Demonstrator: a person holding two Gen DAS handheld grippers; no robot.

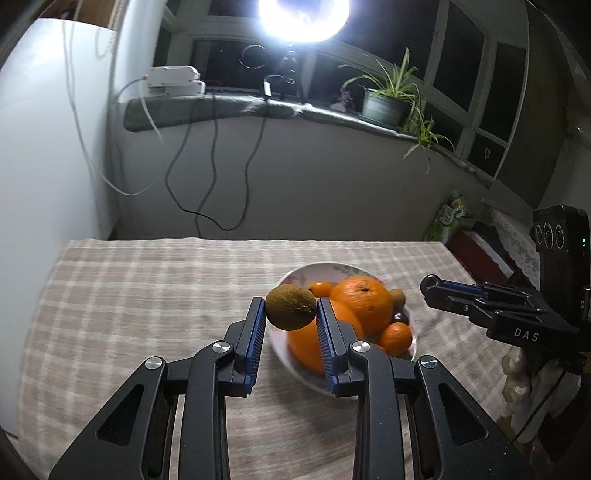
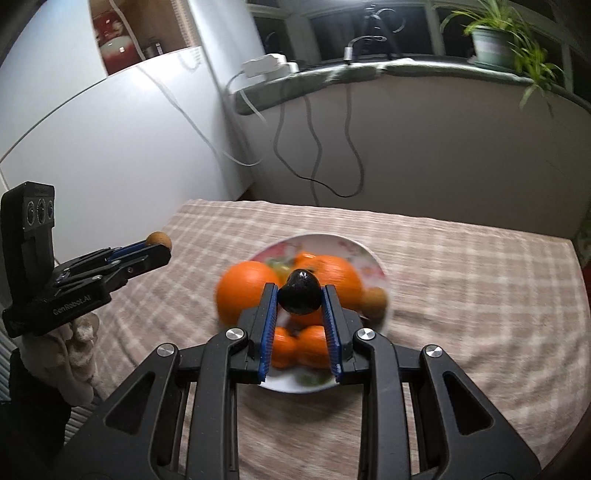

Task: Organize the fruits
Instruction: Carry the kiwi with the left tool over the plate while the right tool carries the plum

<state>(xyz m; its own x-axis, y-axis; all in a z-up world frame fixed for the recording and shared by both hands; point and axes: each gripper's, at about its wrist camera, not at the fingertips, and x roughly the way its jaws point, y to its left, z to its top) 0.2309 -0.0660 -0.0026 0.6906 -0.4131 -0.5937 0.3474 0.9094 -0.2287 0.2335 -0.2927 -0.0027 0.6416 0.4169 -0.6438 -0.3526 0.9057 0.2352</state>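
Observation:
My left gripper [image 1: 290,307] is shut on a brown kiwi [image 1: 290,307] and holds it above the near left rim of a white floral plate [image 1: 314,267]. The plate holds a large orange [image 1: 362,299], smaller tangerines [image 1: 396,338] and a kiwi [image 1: 397,295]. My right gripper [image 2: 300,295] is shut on a dark round fruit [image 2: 300,295], held above the plate [image 2: 354,247] and its oranges [image 2: 245,291]. The left gripper [image 2: 159,243] with its kiwi [image 2: 159,239] shows at the left of the right wrist view. The right gripper [image 1: 430,286] shows at the right of the left wrist view.
The plate sits on a table with a beige checked cloth [image 1: 147,288]. A white fridge [image 1: 44,147] stands at the left. Behind are a wall with hanging cables [image 1: 214,177], a windowsill with a potted plant [image 1: 384,103] and a bright lamp [image 1: 303,14].

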